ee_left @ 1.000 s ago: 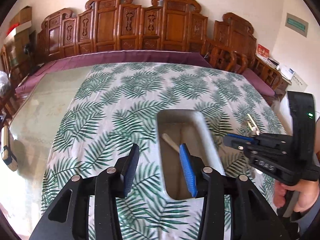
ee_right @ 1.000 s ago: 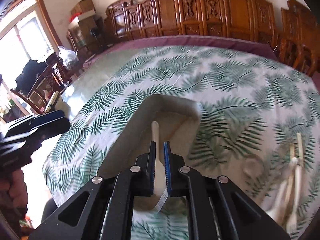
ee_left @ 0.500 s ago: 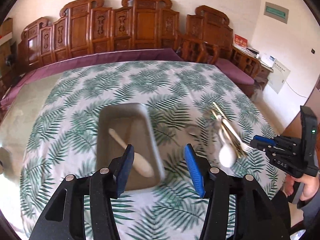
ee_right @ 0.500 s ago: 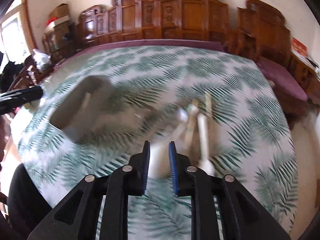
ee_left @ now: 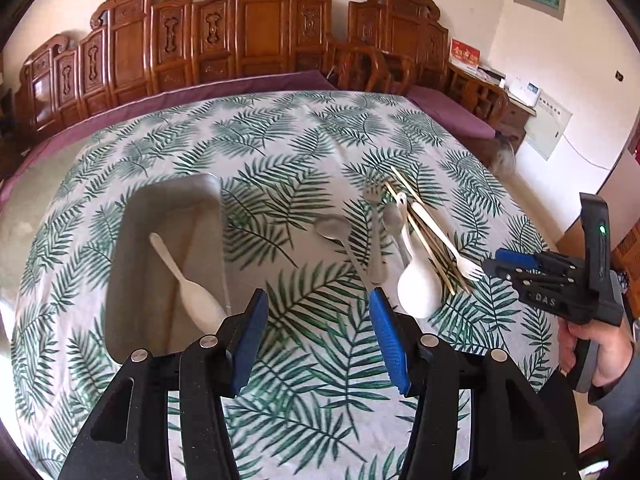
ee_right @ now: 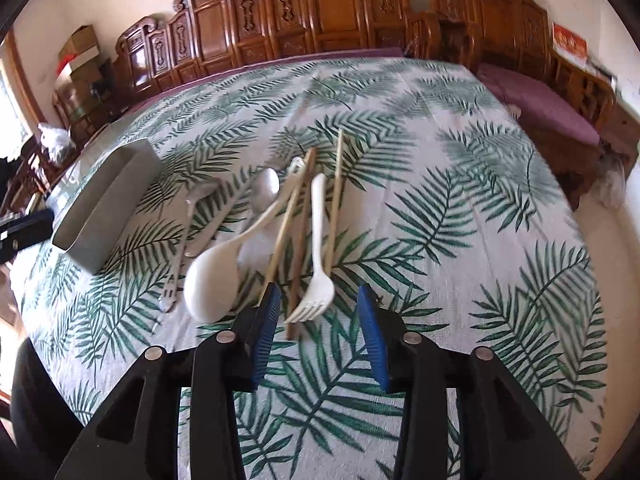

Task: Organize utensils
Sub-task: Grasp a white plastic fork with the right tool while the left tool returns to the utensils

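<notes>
A grey rectangular tray (ee_left: 132, 264) (ee_right: 108, 200) sits on the leaf-print cloth with one white spoon (ee_left: 188, 284) lying in it. To its right lies a pile of utensils: a big white ladle spoon (ee_left: 418, 280) (ee_right: 216, 276), a white plastic fork (ee_left: 448, 242) (ee_right: 318, 264), wooden chopsticks (ee_right: 298, 220), metal spoons (ee_left: 334, 230) and a metal fork (ee_left: 374, 232). My left gripper (ee_left: 318, 336) is open and empty above the cloth between tray and pile. My right gripper (ee_right: 318, 332) is open and empty, its fingertips just short of the white fork's tines; it also shows in the left wrist view (ee_left: 516, 266).
The table (ee_left: 280, 132) is large with a purple underlay at its far edge. Carved wooden chairs (ee_left: 256, 32) line the far wall. A side cabinet (ee_left: 492, 100) stands at the right. Boxes (ee_right: 80, 52) are stacked at the far left.
My right gripper swung from over the tray to the utensil pile and opened wide. My left gripper's view shifted right, so the tray now lies left of it.
</notes>
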Demonstrator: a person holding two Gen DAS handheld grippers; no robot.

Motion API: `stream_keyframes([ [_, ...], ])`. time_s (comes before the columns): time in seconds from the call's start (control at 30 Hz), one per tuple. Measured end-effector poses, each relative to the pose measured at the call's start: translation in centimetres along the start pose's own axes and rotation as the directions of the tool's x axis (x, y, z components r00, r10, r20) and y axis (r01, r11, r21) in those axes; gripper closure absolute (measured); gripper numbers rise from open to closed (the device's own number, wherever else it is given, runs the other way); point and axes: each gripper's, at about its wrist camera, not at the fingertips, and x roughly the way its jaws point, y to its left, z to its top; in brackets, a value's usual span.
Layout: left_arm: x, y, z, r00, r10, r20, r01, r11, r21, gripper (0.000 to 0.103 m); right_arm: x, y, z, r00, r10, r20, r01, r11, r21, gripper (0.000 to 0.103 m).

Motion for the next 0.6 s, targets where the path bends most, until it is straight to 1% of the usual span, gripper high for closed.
stream_keyframes([
  [0.2, 1.3, -1.5, -0.7, 0.999, 0.001, -0.032, 0.0, 1.0, 0.018, 0.053, 1.7, -1.2, 0.1, 0.999, 0.034, -0.018, -0.033, 0.998, 0.051, 0.06],
  [0.43, 2.6, -2.7, -1.1, 0.998, 0.007, -0.065, -0.004, 0.999, 0.046, 0.053, 3.3, -0.5, 0.0, 0.998, 0.037, -0.049, -0.036, 0.999, 0.027, 0.06],
  [0.6, 3.7, -2.8, -1.0, 0.996, 0.007, -0.084, -0.003, 0.999, 0.045, 0.053, 3.3, -0.2, -0.1, 0.998, 0.022, -0.052, -0.022, 1.0, 0.002, 0.06],
])
